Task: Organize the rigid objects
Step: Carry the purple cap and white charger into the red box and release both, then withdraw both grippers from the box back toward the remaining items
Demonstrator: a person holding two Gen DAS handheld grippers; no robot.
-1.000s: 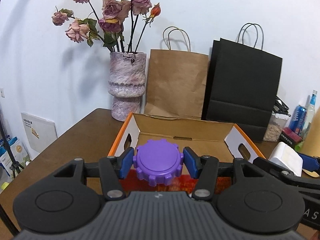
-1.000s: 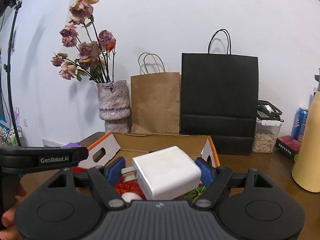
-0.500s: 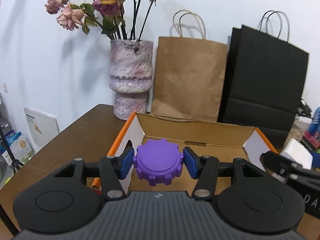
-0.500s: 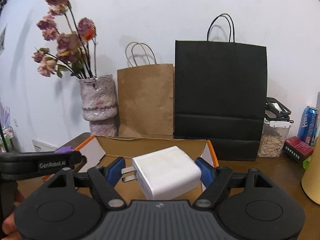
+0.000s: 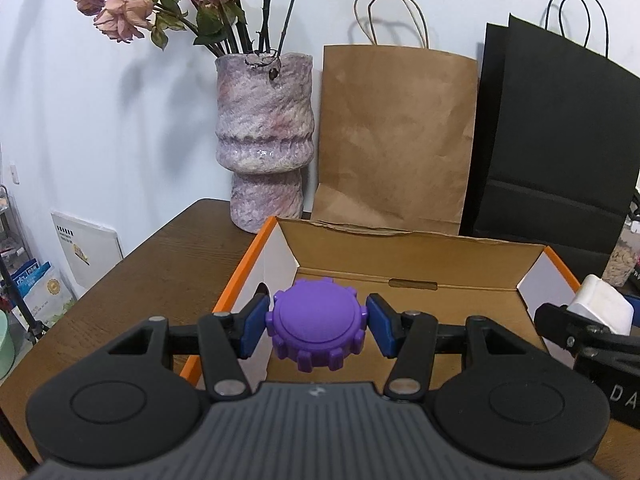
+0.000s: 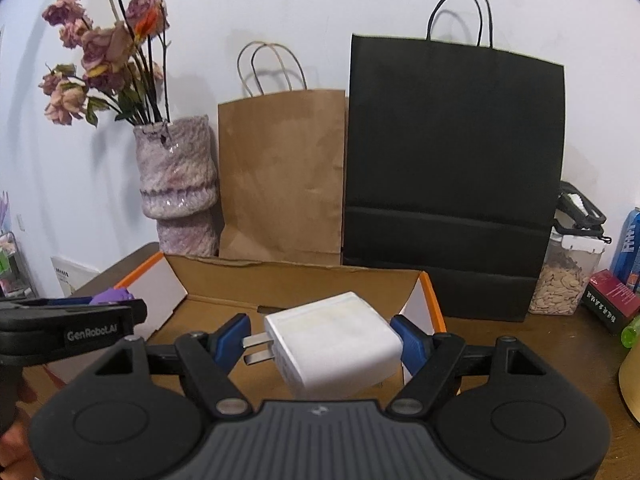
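My left gripper is shut on a purple gear-shaped knob and holds it over the left front part of an open cardboard box with orange edges. My right gripper is shut on a white plug-in charger, its two prongs pointing left, held over the same box. The charger also shows at the right edge of the left wrist view. The knob and the left gripper show at the left of the right wrist view.
Behind the box stand a mottled purple vase of dried roses, a brown paper bag and a black paper bag. A jar of seeds, a red box and a blue can sit at the right on the brown table.
Both grippers have moved forward and closer to the box, each still holding its object. The box and the bags look larger now.
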